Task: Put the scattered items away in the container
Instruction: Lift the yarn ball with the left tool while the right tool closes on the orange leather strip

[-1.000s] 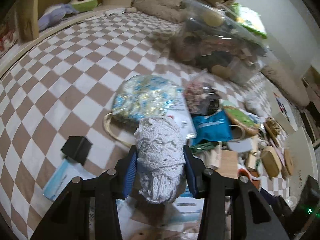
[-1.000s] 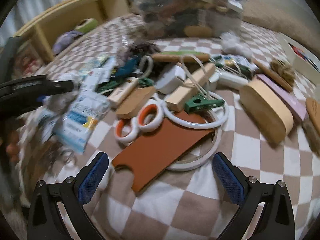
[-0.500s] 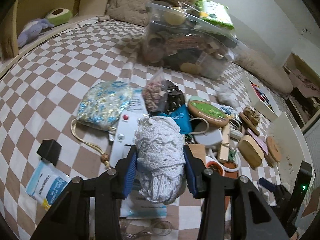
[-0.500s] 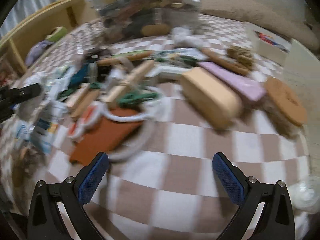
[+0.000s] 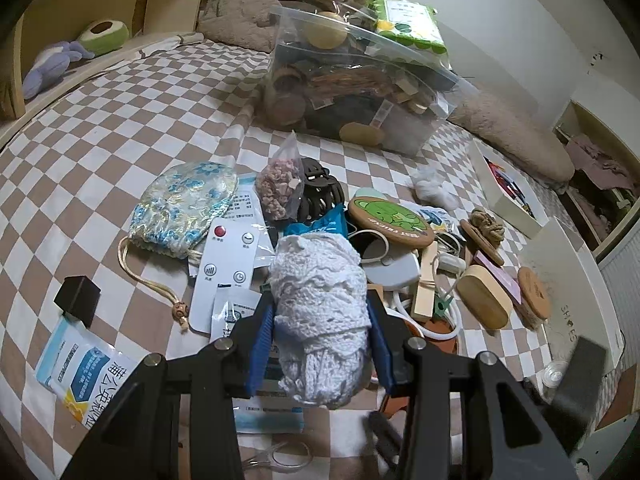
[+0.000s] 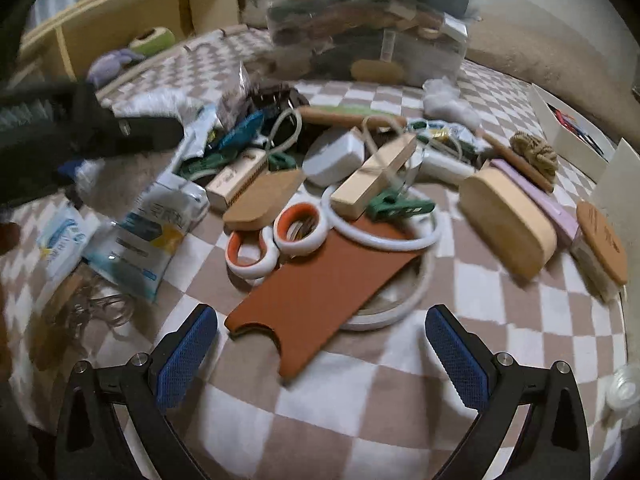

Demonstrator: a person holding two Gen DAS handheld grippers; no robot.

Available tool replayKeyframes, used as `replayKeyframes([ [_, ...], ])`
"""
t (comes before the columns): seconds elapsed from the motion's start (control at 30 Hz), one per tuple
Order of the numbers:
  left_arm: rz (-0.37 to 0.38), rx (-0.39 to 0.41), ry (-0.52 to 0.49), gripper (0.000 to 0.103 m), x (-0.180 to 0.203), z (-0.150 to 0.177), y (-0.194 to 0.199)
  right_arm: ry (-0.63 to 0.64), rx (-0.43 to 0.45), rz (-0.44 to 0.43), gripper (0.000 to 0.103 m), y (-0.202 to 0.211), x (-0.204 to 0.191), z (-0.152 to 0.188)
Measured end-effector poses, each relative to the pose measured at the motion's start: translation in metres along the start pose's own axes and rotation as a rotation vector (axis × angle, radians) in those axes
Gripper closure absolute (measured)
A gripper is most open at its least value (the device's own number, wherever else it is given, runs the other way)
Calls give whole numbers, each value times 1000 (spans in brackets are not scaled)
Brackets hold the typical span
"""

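Note:
My left gripper (image 5: pixel 320 320) is shut on a white crocheted lace bundle (image 5: pixel 320 280), held above the pile on the checked bedspread. The clear plastic container (image 5: pixel 360 80), full of items, stands at the far side of the pile. My right gripper (image 6: pixel 322 344) is open with nothing between its blue pads, low over a red-brown leather sleeve (image 6: pixel 320 284). That sleeve lies on white rings (image 6: pixel 384 236) beside orange-lined tape rolls (image 6: pixel 276 236). In the right wrist view the left gripper (image 6: pixel 100 132) shows as a dark blur at the left.
Scattered on the bed are a blue floral pouch (image 5: pixel 184 204), a white remote (image 5: pixel 224 268), a round green coaster (image 5: pixel 390 220), a wooden oval box (image 6: pixel 506 220), sachets (image 6: pixel 148 232) and a black cube (image 5: pixel 78 300). A white box (image 5: pixel 508 188) sits at the right. Plush toys (image 5: pixel 52 64) lie on the shelf.
The left gripper carried the lace bundle up and back, so the container and more of the pile came into its view. The right gripper swung right, then back over the leather sleeve.

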State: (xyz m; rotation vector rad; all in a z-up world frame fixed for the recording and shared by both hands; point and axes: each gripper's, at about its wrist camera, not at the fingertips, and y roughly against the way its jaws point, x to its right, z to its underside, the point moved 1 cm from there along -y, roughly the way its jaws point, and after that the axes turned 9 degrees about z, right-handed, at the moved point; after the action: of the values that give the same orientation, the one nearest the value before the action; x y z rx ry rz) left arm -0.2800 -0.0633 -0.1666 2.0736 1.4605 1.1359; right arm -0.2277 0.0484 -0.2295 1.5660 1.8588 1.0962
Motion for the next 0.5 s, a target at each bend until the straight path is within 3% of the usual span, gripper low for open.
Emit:
replayKeyframes([
  [0.23,8,-4,-7,60,2,1,-1,-81,-20,-15,0,-2,26,4],
  [0.37,13,-7,-13,60,4,2,-1,-58,-33,55,0,3,47,17],
  [0.5,16,-11,-21,60,6,3,-2,-114,-44,89,0,8,78,23],
])
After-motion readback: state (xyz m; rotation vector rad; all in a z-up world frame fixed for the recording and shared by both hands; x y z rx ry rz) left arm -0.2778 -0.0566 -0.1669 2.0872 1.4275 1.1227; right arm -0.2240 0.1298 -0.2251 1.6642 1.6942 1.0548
